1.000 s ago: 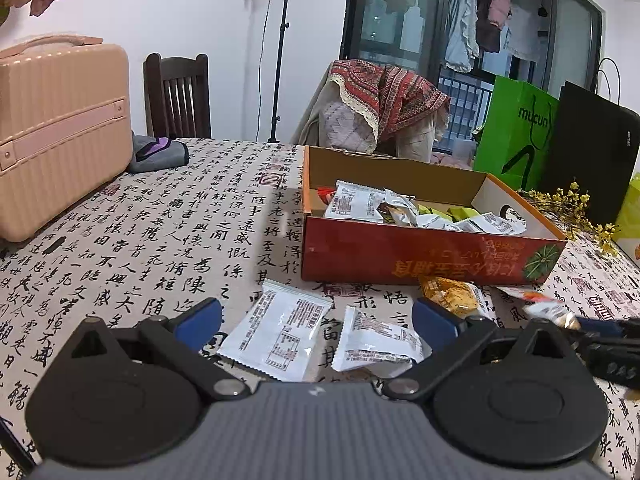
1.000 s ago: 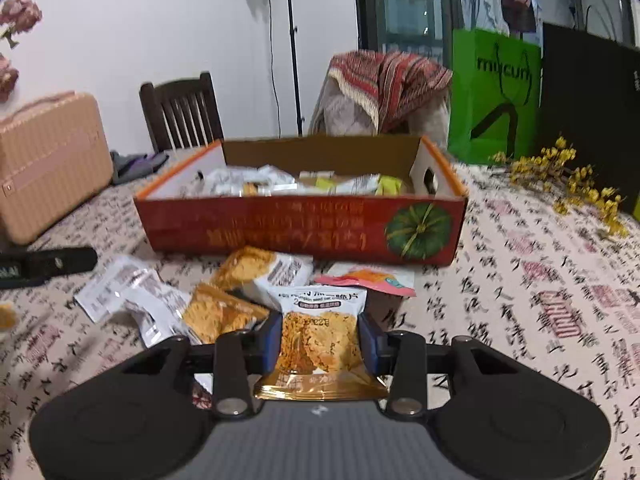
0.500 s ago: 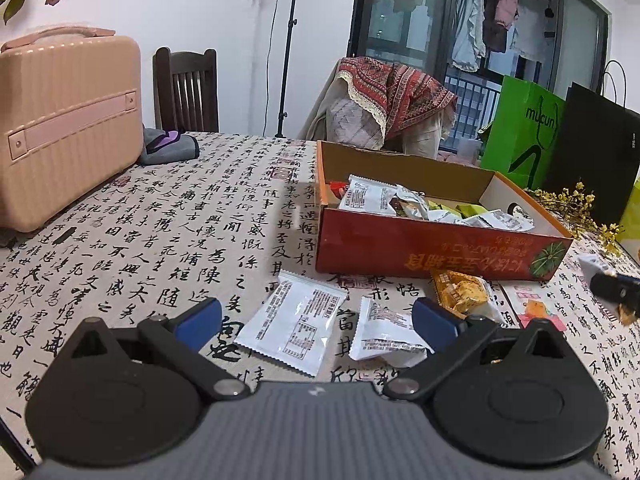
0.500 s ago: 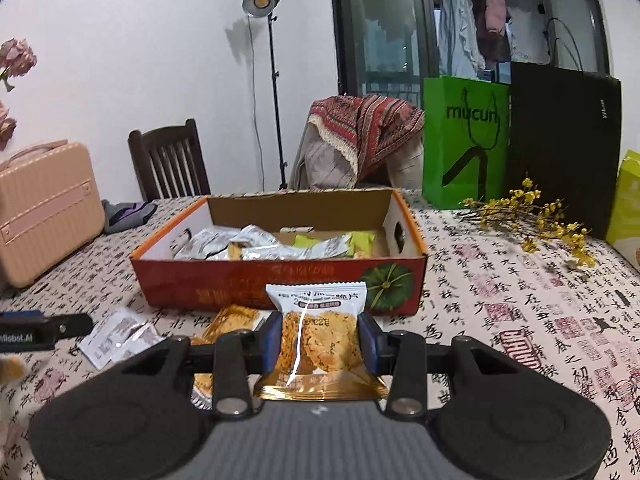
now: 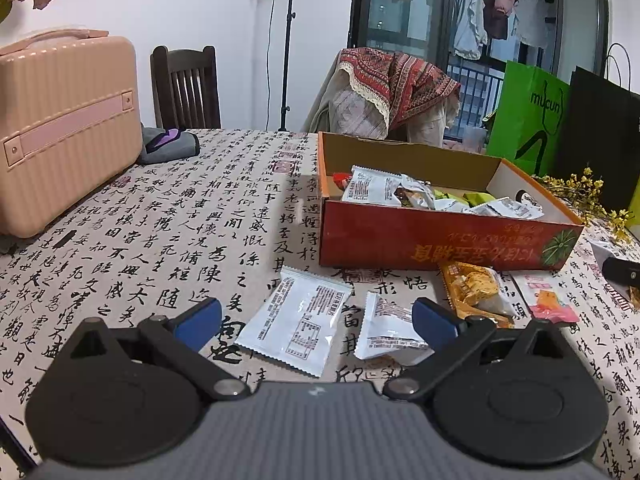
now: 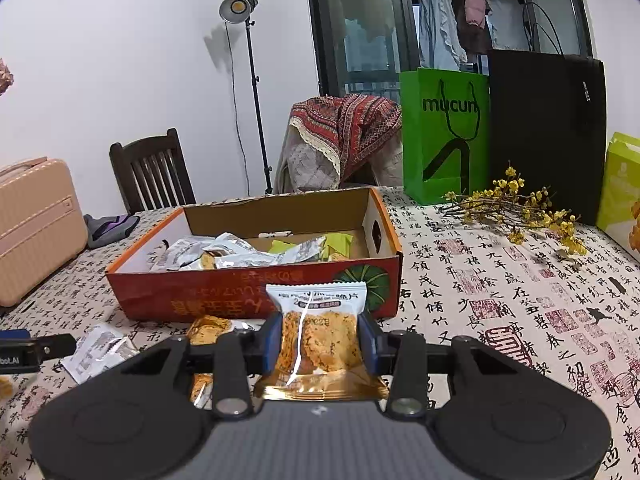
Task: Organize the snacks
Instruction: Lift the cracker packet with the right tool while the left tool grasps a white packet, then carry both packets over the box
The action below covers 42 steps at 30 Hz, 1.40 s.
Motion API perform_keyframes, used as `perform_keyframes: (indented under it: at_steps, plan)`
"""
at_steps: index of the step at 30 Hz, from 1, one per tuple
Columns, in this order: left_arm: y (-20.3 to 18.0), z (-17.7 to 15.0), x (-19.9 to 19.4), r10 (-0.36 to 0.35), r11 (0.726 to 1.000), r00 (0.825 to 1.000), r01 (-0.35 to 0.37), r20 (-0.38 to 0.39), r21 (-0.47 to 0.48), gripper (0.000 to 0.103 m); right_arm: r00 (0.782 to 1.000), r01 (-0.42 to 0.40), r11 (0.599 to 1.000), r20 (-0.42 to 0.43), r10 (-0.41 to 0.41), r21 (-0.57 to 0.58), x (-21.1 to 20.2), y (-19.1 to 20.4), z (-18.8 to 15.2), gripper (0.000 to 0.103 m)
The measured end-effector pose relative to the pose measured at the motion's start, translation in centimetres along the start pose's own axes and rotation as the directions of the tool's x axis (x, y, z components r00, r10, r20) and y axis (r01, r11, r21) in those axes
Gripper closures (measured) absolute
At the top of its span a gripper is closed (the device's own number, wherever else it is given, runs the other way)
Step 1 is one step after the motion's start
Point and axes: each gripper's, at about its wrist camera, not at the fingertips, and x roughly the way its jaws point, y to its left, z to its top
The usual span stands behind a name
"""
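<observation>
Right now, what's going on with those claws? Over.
Right claw shut on cracker packet. Left claw open, empty. Snack box ahead, path clear.

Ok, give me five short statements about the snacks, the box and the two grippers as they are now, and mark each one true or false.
1. The right gripper is shut on a cracker packet. True.
2. The left gripper holds a white packet. False: its jaws are open and empty; the two white packets lie on the tablecloth between and beyond them.
3. The red cardboard box is empty. False: several packets already lie in it.
4. The held cracker packet is already inside the box. False: it is in front of the box's near wall, outside it.
5. An orange packet lies on the tablecloth in front of the box. True.
</observation>
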Motion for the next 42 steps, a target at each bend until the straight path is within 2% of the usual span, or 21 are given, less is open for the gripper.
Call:
perform_keyframes:
  at_steps: [6,17,24,30,34,35,37,41,42]
  plan:
    - [0.0,0.3,1.2,0.022,0.999,1.000,-0.021,-0.022,0.048,0.000,1.000,0.011,1.000,-0.006,-0.011,0.004,0.5,-0.5,0.1,0.064]
    - [0.9,1.1,2.7,-0.002,0.995,0.998,0.008,-0.061,0.096,0.000,0.999,0.028,1.000,-0.029,-0.028,0.005,1.6,-1.3,0.2,0.064]
    - [0.8,0.9,4.9,0.018,0.991,0.993,-0.002,-0.117,0.133,0.000,0.998,0.043,0.999,-0.044,-0.043,0.011,2.1,-1.7,-0.1,0.064]
    - [1.4,1.0,7.3,0.033,0.996,0.986,-0.019,-0.165,0.083,0.000,0.998,0.047,0.999,-0.053,-0.046,0.010,2.4,-1.8,-0.1,0.064]
    - [1.4,1.0,8.2,0.038,0.996,0.983,-0.024,-0.178,0.083,0.001,0.997,0.044,0.999,-0.056,-0.043,0.010,2.5,-1.8,-0.1,0.064]
    - [1.4,1.0,8.3,0.034,0.996,0.983,-0.019,-0.178,0.083,0.002,0.997,0.043,0.999,-0.057,-0.042,0.010,2.5,-1.9,-0.1,0.064]
    - [1.3,1.0,8.1,0.023,0.996,0.985,-0.008,-0.171,0.088,0.012,0.998,0.039,0.999,-0.058,-0.039,0.011,2.5,-1.9,-0.2,0.064]
    - [0.8,1.1,7.6,-0.029,0.995,0.986,0.045,-0.161,0.091,0.047,0.998,0.031,0.999,-0.058,-0.030,0.012,2.5,-1.8,-0.3,0.064]
    - [0.8,1.1,7.5,-0.037,0.994,0.986,0.052,-0.160,0.091,0.051,0.998,0.029,1.000,-0.057,-0.028,0.012,2.4,-1.8,-0.3,0.064]
